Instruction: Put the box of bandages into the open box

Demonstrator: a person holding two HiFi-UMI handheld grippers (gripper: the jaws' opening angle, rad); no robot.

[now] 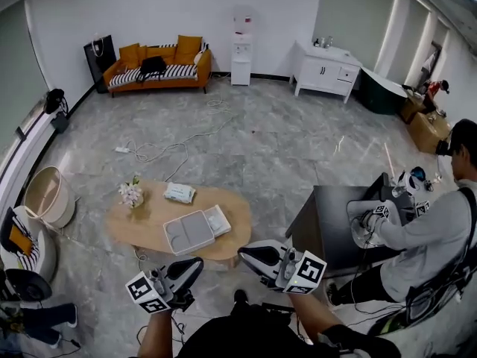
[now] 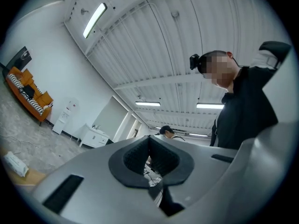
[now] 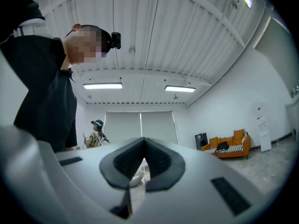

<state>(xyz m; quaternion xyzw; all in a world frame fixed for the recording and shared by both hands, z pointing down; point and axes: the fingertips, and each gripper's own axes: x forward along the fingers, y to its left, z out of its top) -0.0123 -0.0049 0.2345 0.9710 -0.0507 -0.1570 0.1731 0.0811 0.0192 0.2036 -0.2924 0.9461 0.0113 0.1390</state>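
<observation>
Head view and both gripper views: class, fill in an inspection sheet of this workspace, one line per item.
Surface: oval wooden table, low.
Job's things: open grey box on the table; a flat white piece touches its right edge; a white packet lies apart behind it; which one is the bandage box cannot be told.
Clutter: flowers at the table's left end.
Grippers: left gripper and right gripper both shut, empty, held short of the table.
Cables: white cable loops across the floor beyond the table.
Surroundings: orange sofa, water dispenser, white cabinet by the far wall; seated person at a dark desk.
</observation>
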